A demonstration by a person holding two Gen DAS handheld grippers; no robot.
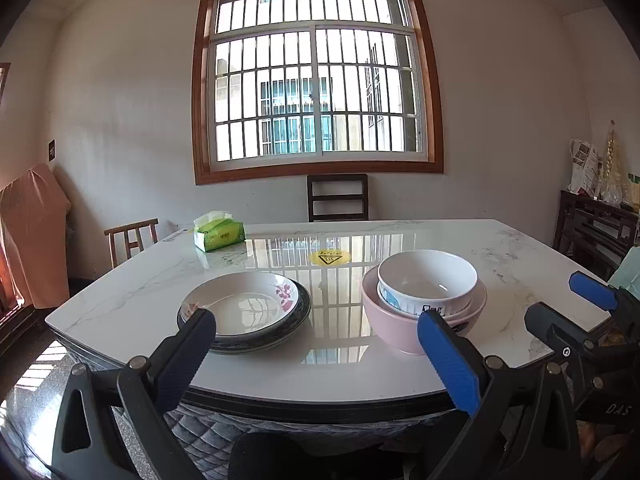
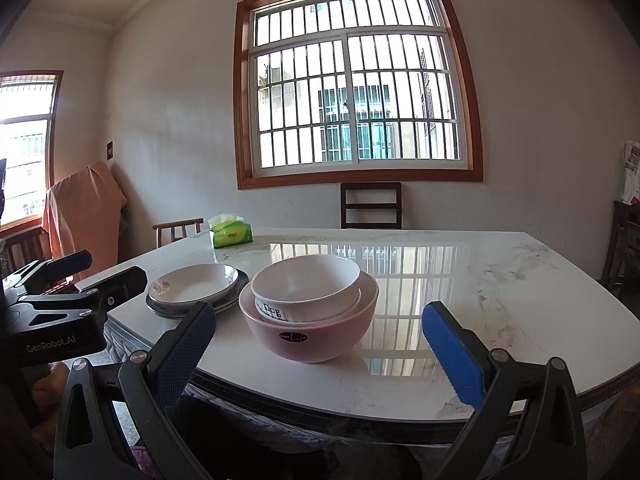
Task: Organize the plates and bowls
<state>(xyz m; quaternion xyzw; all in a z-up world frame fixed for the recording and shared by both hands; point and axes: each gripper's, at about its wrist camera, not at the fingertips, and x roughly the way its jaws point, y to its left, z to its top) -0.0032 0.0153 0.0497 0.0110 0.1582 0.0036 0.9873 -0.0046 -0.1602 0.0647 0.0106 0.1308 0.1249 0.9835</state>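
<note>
A white plate with a pink flower (image 1: 244,304) lies stacked on a dark-rimmed plate (image 1: 298,322) on the marble table (image 1: 360,372). To the right, a white bowl (image 1: 428,280) sits nested inside a pink bowl (image 1: 392,328). The right wrist view shows the plates (image 2: 192,284), the white bowl (image 2: 306,284) and the pink bowl (image 2: 312,336). My left gripper (image 1: 316,326) is open and empty, held off the table's near edge. My right gripper (image 2: 320,322) is open and empty, in front of the bowls. It also shows in the left wrist view (image 1: 568,300).
A green tissue pack (image 1: 219,235) lies at the table's far left. A yellow sticker (image 1: 330,257) marks the table's middle. Wooden chairs (image 1: 338,198) stand behind the table and at its left (image 1: 132,238). A dark cabinet (image 1: 592,228) stands at the right.
</note>
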